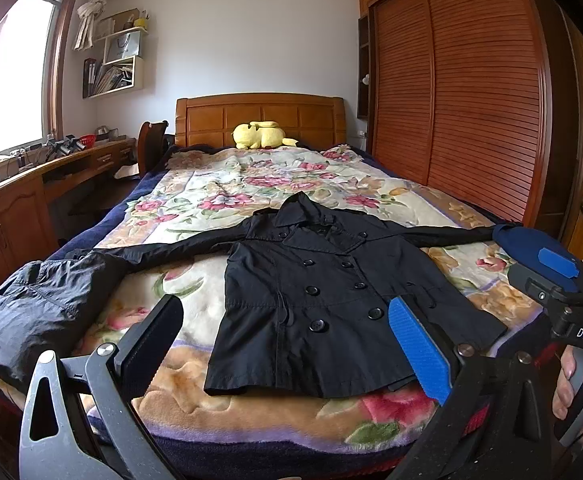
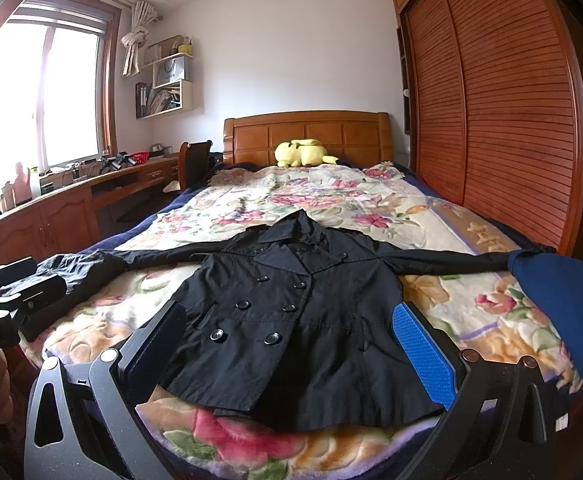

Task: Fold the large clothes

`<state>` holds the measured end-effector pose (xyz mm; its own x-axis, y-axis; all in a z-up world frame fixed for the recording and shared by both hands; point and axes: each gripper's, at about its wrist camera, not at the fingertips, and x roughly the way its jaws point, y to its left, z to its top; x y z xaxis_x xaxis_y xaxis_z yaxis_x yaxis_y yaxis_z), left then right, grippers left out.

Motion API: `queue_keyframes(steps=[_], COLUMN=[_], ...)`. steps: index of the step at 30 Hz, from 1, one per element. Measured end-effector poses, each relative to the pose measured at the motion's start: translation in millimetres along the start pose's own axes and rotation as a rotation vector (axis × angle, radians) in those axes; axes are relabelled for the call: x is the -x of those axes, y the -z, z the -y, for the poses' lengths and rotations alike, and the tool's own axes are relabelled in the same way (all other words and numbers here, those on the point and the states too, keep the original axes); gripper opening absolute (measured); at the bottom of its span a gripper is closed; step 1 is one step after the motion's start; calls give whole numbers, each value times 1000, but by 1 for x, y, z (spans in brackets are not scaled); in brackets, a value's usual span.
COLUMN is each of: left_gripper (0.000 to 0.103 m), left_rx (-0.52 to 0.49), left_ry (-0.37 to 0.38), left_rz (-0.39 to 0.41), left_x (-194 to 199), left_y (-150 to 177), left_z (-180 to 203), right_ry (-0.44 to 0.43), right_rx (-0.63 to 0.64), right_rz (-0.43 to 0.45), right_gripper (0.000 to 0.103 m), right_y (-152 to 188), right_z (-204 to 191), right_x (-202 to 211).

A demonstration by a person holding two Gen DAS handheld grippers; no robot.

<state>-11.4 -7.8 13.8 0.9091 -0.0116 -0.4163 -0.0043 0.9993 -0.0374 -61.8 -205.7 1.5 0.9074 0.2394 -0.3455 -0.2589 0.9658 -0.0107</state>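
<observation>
Two open grippers (image 1: 287, 344) (image 2: 291, 344) — coat (image 1: 323, 292) beyond

Left gripper (image 1: 287, 344) and right gripper (image 2: 295, 344), fingers (image 2: 425, 356) spread wide, empty.

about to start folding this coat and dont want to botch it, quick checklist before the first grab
1. Black coat lying front up on the floral blanket: ok.
2. Sleeves spread out to both sides: ok.
3. Buttons all fastened: cannot tell.
4. Left hand-held gripper open, holding nothing: ok.
5. Right hand-held gripper open, holding nothing: ok.
6. Blue cloth clear of the sleeve end: not ok, it covers it.
</observation>
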Motion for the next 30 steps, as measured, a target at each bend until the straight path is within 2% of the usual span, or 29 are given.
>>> queue_keyframes(steps=[30], left_gripper=[103], left_rx=[1], left_ry=[2], left_rz=[0], left_x=[-4], left_y=[6], left_z=[-2], right_ry=[-17], right_rx=[-3], right_rz=[3], right_gripper=[103], right_y=[2], right_z=[-2], right_x=[1])
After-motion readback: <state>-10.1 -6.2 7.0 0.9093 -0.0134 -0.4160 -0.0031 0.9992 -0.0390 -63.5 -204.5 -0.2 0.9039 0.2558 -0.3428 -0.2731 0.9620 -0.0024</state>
